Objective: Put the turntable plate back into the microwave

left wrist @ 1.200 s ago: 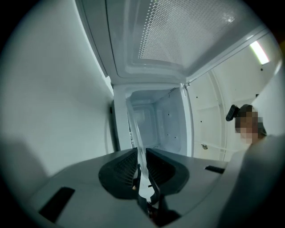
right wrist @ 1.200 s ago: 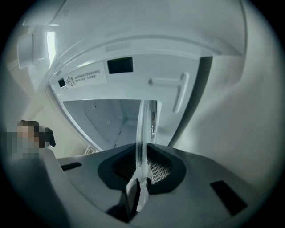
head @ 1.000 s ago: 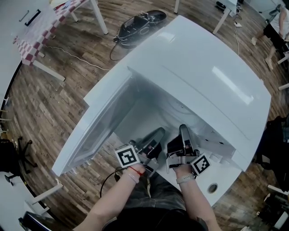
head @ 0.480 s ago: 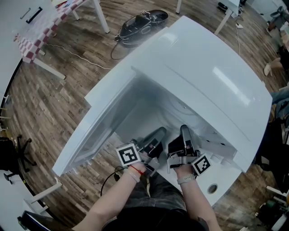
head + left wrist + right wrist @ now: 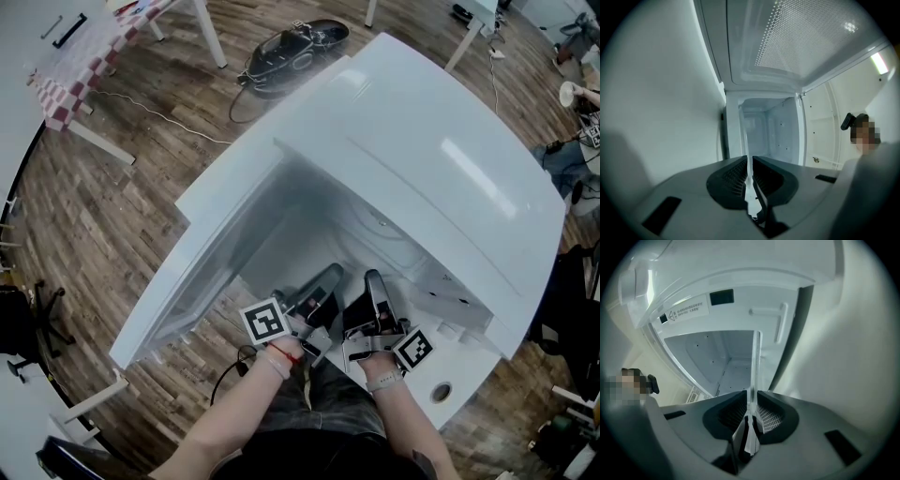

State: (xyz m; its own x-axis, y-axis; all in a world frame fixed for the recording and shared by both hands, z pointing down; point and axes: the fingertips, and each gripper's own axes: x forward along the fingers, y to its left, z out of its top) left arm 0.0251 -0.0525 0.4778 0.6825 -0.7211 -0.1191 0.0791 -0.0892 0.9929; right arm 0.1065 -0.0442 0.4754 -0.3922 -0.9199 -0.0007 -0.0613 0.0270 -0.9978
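Both claws are clamped on the turntable plate (image 5: 749, 154), a thin sheet of clear glass that each gripper camera sees edge-on as a pale sliver. The left gripper (image 5: 750, 168) has its ribbed black pads shut tight on one rim. The right gripper (image 5: 751, 411) is closed the same way on the opposite rim. The plate hangs between them at the mouth of the microwave (image 5: 422, 159), a glossy white box with a smooth, rounded top. Its door (image 5: 206, 253) is swung wide open to the left of the cavity, and a panel of fine dotted perforations shows in the left gripper view. The cavity walls are plain white. The microwave sits over a wood-plank floor (image 5: 112, 187).
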